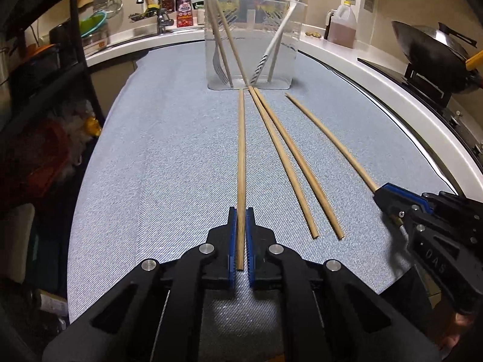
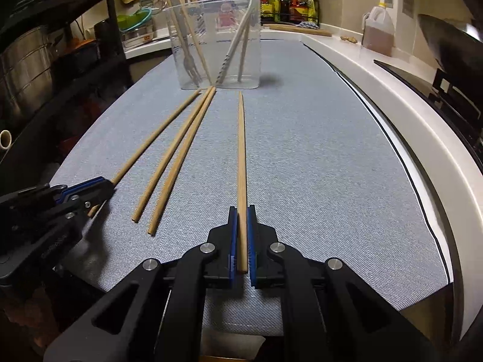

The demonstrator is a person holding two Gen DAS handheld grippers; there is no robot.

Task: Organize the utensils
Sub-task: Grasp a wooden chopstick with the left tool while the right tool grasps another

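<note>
Each of my grippers clamped one chopstick (near ends).
My left gripper (image 1: 241, 220) and right gripper (image 2: 241, 220) held the left chopstick (image 1: 241, 150) and the right chopstick (image 2: 241, 150), long axes pointing far toward the clear holder (image 1: 252, 15).

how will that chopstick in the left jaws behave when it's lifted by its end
The chopstick looks like thin, straight wood, so it is probably stiff and light. The left gripper pinches it only near one end, so the long free end may droop or pivot. Being round and smooth, it would likely roll on the cloth if dropped.

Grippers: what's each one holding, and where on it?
Left gripper is shut on one wooden chopstick near its thick end. Right gripper likewise grips another chopstick.
</note>
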